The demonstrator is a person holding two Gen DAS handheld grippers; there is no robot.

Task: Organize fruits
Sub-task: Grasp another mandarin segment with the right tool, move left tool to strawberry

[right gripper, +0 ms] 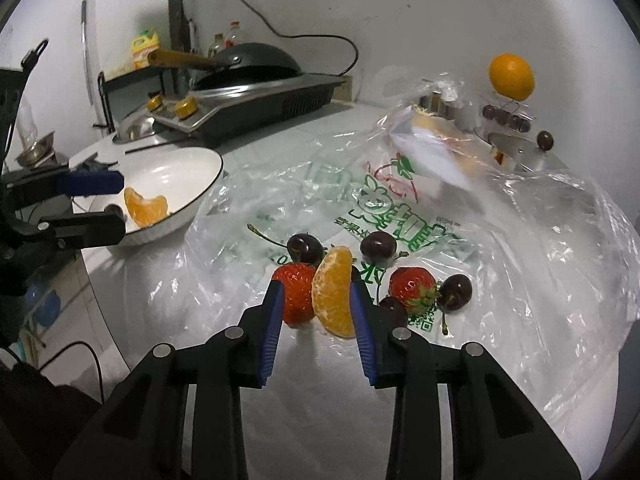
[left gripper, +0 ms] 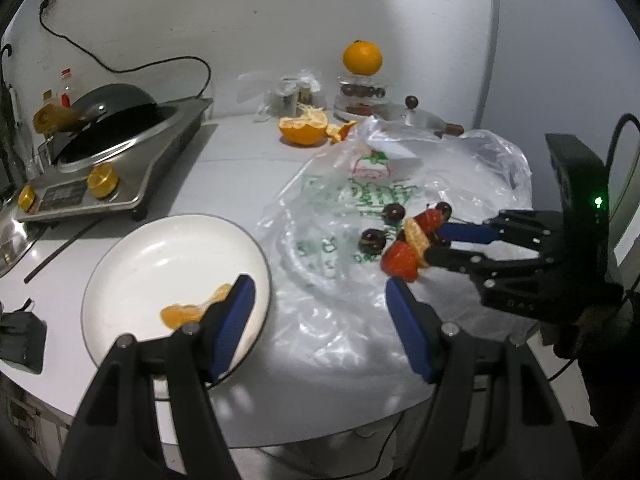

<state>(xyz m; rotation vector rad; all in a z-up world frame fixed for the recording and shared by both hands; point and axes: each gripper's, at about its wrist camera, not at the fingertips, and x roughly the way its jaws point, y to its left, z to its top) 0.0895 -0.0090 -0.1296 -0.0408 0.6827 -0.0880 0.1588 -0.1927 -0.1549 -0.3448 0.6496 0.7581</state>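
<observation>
A white plate (left gripper: 132, 276) holds one orange segment (left gripper: 188, 314), also seen in the right wrist view (right gripper: 146, 206). My left gripper (left gripper: 320, 312) is open and empty, its left finger over the plate's near rim. On a clear plastic bag (right gripper: 400, 216) lie two strawberries (right gripper: 412, 286), several dark cherries (right gripper: 378, 246) and another orange segment (right gripper: 334, 292). My right gripper (right gripper: 318, 300) has its jaws around that segment and a strawberry (right gripper: 294, 290); the right pad touches the segment. It shows in the left wrist view (left gripper: 434, 244) too.
A stove with a black wok (left gripper: 116, 120) stands at the back left. A half-peeled orange (left gripper: 304, 130), a whole orange (left gripper: 362, 58) on a clear container, a knife (left gripper: 416, 120) and jars stand at the back. The table edge runs close in front.
</observation>
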